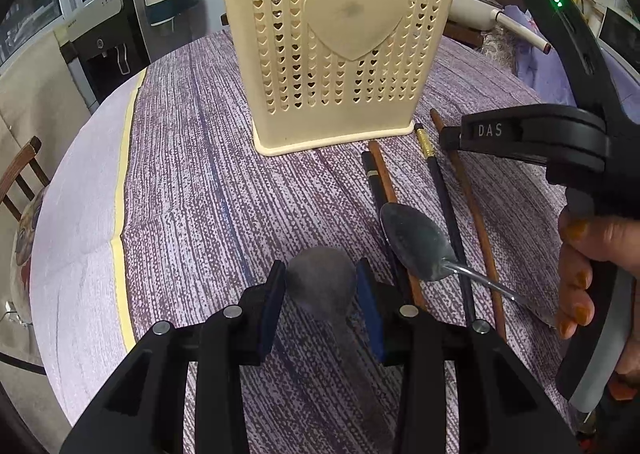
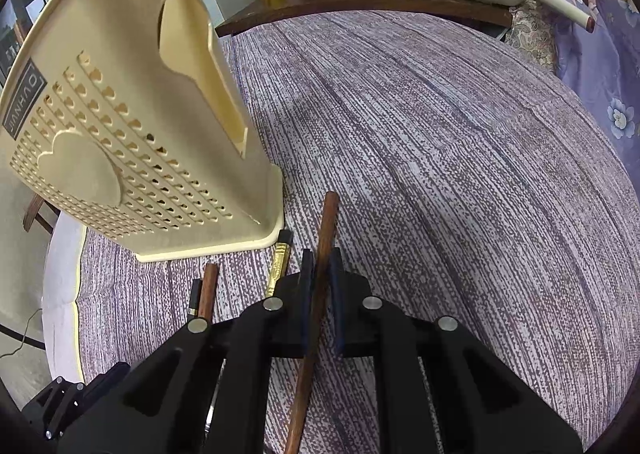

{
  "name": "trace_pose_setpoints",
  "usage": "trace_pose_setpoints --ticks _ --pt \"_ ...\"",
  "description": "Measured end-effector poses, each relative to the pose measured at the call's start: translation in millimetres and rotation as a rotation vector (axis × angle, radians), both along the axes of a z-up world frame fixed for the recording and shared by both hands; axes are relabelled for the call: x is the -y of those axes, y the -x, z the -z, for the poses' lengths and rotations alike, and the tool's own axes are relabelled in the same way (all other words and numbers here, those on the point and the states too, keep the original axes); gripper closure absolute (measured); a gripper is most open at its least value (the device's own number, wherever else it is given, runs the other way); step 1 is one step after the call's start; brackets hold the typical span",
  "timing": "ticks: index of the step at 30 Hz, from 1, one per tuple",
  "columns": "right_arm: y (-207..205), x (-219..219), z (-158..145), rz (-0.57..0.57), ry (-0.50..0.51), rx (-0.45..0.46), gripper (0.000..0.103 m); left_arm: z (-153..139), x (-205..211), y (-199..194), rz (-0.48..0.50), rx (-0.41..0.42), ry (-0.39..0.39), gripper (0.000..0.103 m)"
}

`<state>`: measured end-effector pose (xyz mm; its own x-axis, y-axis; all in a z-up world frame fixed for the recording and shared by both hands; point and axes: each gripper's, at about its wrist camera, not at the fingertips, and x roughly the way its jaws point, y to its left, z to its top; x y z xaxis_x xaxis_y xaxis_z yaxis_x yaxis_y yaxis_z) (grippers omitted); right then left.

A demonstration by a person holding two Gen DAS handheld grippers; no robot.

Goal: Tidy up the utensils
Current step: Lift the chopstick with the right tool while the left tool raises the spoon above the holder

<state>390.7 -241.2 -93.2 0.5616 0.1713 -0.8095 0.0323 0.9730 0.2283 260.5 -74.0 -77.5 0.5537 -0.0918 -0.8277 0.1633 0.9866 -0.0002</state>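
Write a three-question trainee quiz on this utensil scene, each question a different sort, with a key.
1. True or false: the right hand-held gripper is shut on a brown chopstick.
2. What sits between the pads of the left hand-held gripper? A) a spoon B) a fork C) a knife
3. Fill in: the cream utensil holder stands ____ on the purple tablecloth.

Key: 1 true; 2 A, the bowl of a dark spoon; 3 upright.

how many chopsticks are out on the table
4. A black one and a brown one left of the loose spoon, a black gold-banded one, and a brown one in the right tongs. The holder may hide more.
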Motion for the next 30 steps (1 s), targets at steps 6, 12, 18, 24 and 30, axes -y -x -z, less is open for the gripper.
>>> trace_pose_setpoints --ticks 6,12,18,24,30 --pt "0 13 -6 0.024 -0.02 0.051 0.094 -6 -4 -2 -0.005 0.046 0.038 0.067" --pt "4 23 -27 0.028 -0.021 0.159 0.094 -25 -13 -1 -0.021 0.15 0.083 0.067" --pt "23 21 -59 0.025 0.0 0.294 0.094 -48 -20 2 -0.045 0.245 0.1 0.067" --pt "52 20 -94 0.017 0.039 0.427 0.094 -66 -25 7 -0.047 0.318 0.113 0.067" --pt "83 24 -119 0.011 0.037 0.539 0.094 -80 -27 18 -0.051 0.4 0.113 0.067"
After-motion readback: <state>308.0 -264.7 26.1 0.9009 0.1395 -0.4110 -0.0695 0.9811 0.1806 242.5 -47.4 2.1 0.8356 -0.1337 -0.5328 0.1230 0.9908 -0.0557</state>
